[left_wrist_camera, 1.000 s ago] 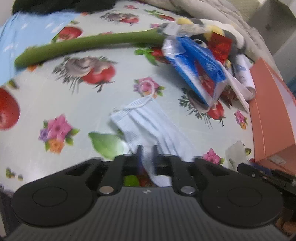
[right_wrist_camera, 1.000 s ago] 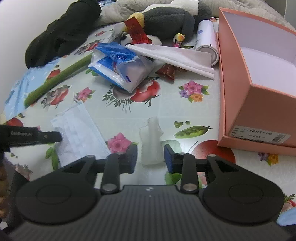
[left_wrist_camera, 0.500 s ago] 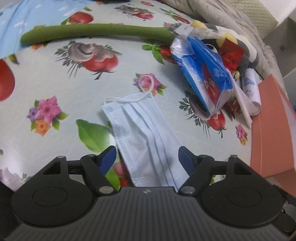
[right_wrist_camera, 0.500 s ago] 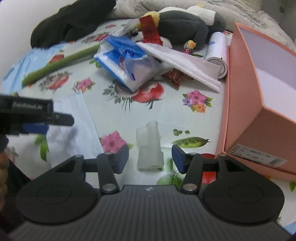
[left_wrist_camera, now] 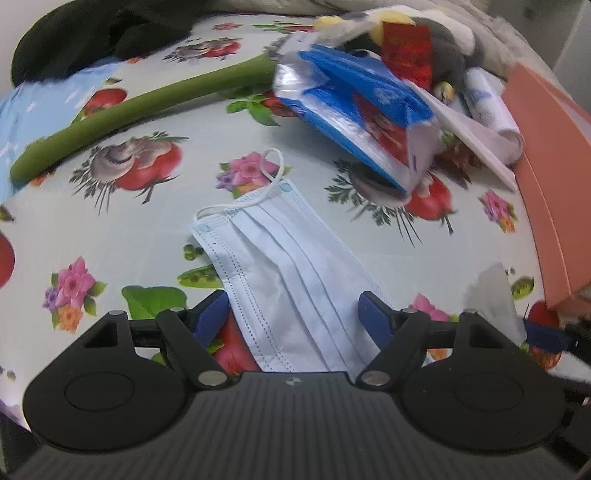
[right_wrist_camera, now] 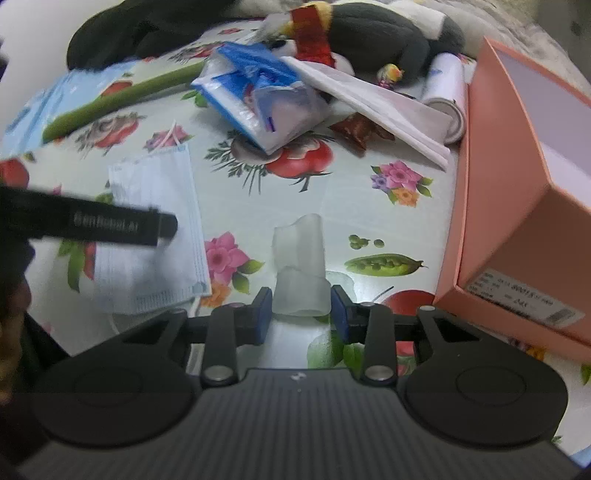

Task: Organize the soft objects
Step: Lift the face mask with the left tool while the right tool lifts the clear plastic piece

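A pale blue face mask point(left_wrist_camera: 295, 266) lies flat on the flowered tablecloth point(left_wrist_camera: 110, 229). My left gripper point(left_wrist_camera: 293, 317) stands open over its near end, and the pads do not touch it. In the right wrist view the mask point(right_wrist_camera: 155, 206) lies at the left under one black finger point(right_wrist_camera: 110, 221) of that gripper. A translucent soft piece point(right_wrist_camera: 299, 266) stands between the blue pads of my right gripper point(right_wrist_camera: 301, 314). Its jaws are closing and the pads touch the piece's sides. The same piece point(left_wrist_camera: 491, 295) shows at the right of the left wrist view.
An open salmon box point(right_wrist_camera: 509, 184) stands at the right. Behind lie a blue plastic pack point(right_wrist_camera: 258, 92), a white folded cloth point(right_wrist_camera: 380, 107), a white roll point(right_wrist_camera: 447, 85), a penguin plush point(right_wrist_camera: 376, 33), a long green tube point(right_wrist_camera: 122, 96) and a black garment point(right_wrist_camera: 140, 29).
My left gripper opened and let go of the mask, which now lies flat between its jaws. The right jaws widened, then narrowed onto the translucent piece.
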`<state>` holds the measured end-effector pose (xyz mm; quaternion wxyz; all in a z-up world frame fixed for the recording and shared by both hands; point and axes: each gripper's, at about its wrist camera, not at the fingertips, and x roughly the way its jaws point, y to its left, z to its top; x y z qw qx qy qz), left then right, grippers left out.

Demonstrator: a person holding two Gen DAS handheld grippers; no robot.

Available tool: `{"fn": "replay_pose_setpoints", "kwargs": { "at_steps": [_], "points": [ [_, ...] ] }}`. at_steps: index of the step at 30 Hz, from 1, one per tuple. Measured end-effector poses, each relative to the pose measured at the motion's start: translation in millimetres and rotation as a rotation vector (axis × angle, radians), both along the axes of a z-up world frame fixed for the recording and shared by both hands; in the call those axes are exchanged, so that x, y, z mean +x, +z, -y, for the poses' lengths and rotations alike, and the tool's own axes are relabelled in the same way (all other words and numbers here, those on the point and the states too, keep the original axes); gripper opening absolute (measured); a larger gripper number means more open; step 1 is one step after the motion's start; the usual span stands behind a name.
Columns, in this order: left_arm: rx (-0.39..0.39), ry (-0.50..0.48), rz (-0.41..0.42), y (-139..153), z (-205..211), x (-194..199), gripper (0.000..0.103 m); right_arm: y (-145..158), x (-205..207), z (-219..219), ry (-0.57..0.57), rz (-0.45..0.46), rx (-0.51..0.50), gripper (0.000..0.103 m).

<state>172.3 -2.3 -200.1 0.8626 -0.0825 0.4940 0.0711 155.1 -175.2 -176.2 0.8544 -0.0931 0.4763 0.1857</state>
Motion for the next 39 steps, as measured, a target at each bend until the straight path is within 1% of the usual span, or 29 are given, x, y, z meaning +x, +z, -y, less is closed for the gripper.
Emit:
{"fn": "replay_pose_setpoints", "kwargs": {
  "at_steps": [2,3,5,6,8,9,10,11,13,16,19,20,24,26,31,35,39],
  "points": [
    [-0.012,-0.026,0.007,0,2,-1,0.08,0,1,0,-0.003,0.002,0.002,0.038],
    [0.001,-0.037,0.006,-1,4,-1,0.077,0,1,-1,0.001,0.004,-0.001,0.038],
    [0.03,-0.064,0.008,-1,10,0,0.067,0,1,-2,0.001,0.008,-0.001,0.038],
    [0.036,-0.077,0.013,-1,12,0,0.064,0,1,-2,0.002,0.01,0.0,0.038],
    [0.039,-0.101,0.016,0,15,2,0.049,0,2,-2,0.0,0.019,0.002,0.039],
    [0.039,-0.109,0.018,0,16,2,0.044,0,2,-2,-0.002,0.025,0.002,0.04],
    [0.035,-0.113,0.02,1,17,3,0.037,0,3,-2,-0.004,0.032,0.002,0.04],
    [0.03,-0.116,0.02,1,17,3,0.026,0,3,-2,-0.005,0.04,-0.004,0.041],
    [0.013,-0.118,0.019,3,17,4,0.015,-1,5,-4,0.006,0.05,-0.017,0.042],
    [-0.023,-0.108,0.018,5,12,2,0.013,0,6,-5,0.013,0.057,-0.011,0.042],
    [-0.054,-0.101,0.019,8,6,-3,0.013,-1,8,-3,-0.006,0.02,0.027,0.039],
    [-0.058,-0.1,0.022,9,5,-5,0.013,-1,8,-2,-0.018,0.016,0.035,0.033],
    [-0.08,-0.092,0.037,19,0,-14,0.013,4,4,-4,-0.037,0.024,0.038,0.026],
    [-0.091,-0.092,0.046,25,-2,-18,0.012,8,1,-4,-0.036,0.031,0.037,0.025],
    [-0.104,-0.109,0.067,41,-3,-24,0.012,22,-2,2,-0.083,0.02,0.091,0.025],
    [-0.106,-0.129,0.078,54,0,-29,0.013,39,-12,4,-0.084,0.05,0.113,0.025],
    [-0.142,-0.142,0.086,65,2,-37,0.013,56,-20,8,-0.102,0.068,0.14,0.025]
  ]
}}
